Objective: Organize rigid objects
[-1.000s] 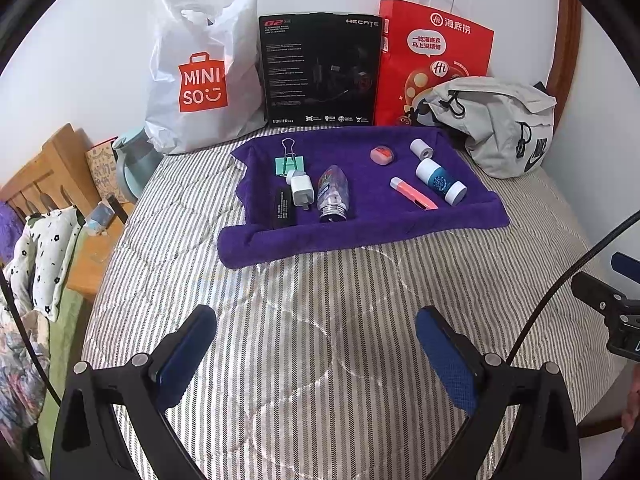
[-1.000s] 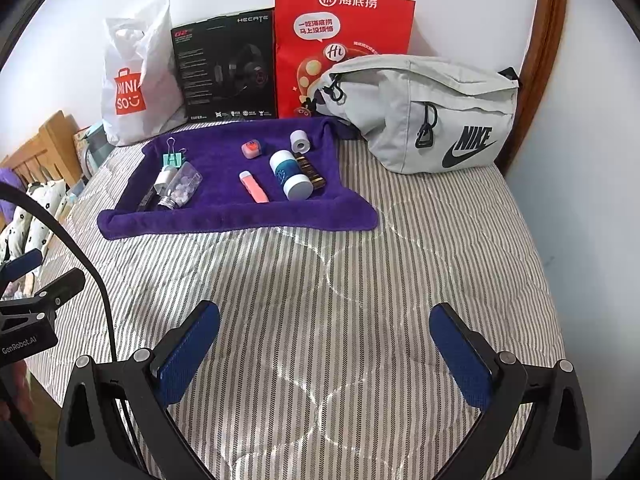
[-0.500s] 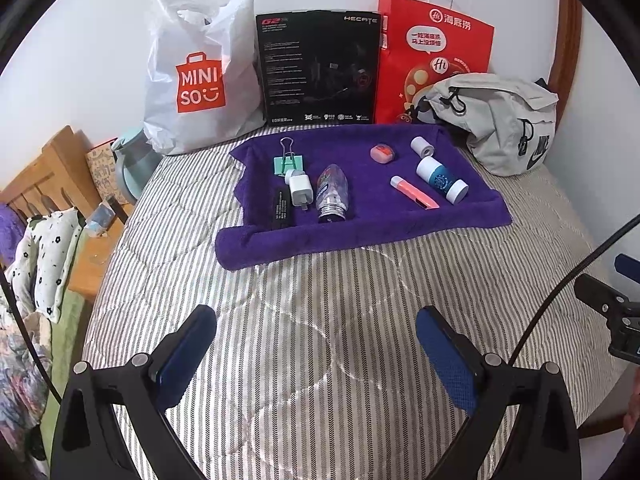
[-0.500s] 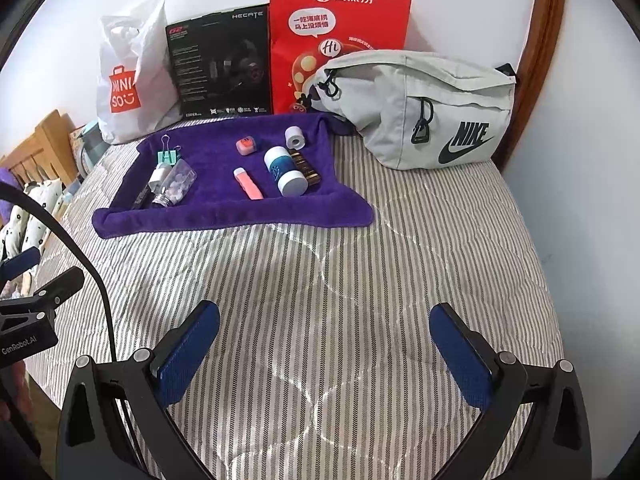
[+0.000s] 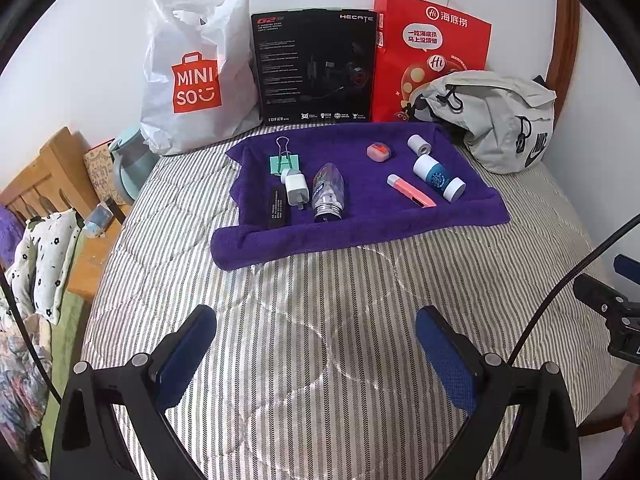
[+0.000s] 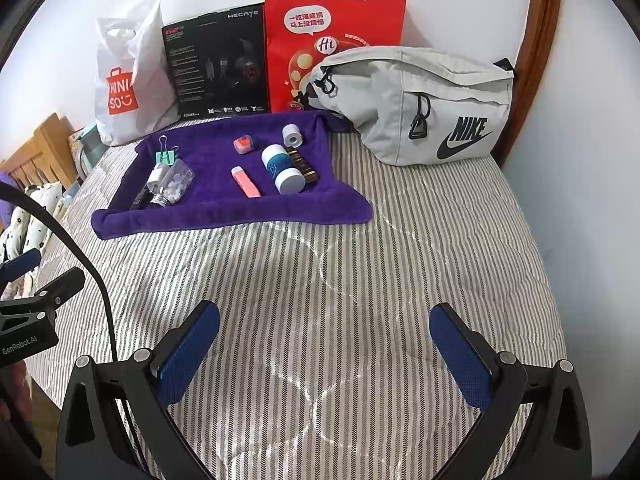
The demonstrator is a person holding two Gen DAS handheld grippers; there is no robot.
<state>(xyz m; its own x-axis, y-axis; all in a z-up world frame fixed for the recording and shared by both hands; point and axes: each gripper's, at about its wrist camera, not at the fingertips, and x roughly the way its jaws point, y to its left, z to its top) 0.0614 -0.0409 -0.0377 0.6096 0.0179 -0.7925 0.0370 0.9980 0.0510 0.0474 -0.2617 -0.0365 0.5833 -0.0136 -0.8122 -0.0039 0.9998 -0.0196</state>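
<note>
**Hovering over the bed, both grippers empty**

Hanging above the striped bed [image 5: 320,300], the left gripper [image 5: 316,344] has its blue-padded fingers [image 5: 188,352] spread wide and released, with nothing between them. The right gripper [image 6: 324,340] is likewise spread apart and empty over the bed [image 6: 360,280].

Well ahead of both lies a purple towel [image 5: 360,224] carrying the small rigid objects. On its left part sit a green binder clip [image 5: 285,160], a white charger plug [image 5: 295,189], a flat black item [image 5: 278,210] and a clear bottle [image 5: 329,194] on its side, all close together. On the right part lie a pink eraser [image 5: 379,151], a small white roll [image 5: 419,144], a white and blue bottle [image 5: 438,178] and a pink stick [image 5: 411,196]. From the right wrist view a dark brown tube [image 6: 303,165] shows, touching the white and blue bottle [image 6: 282,168].

Behind the towel stand a white Miniso bag [image 5: 192,72], a black headset box [image 5: 316,68] and a red paper bag [image 5: 430,52]. A grey Nike pouch [image 6: 420,104] rests just right of the towel's far corner.
</note>
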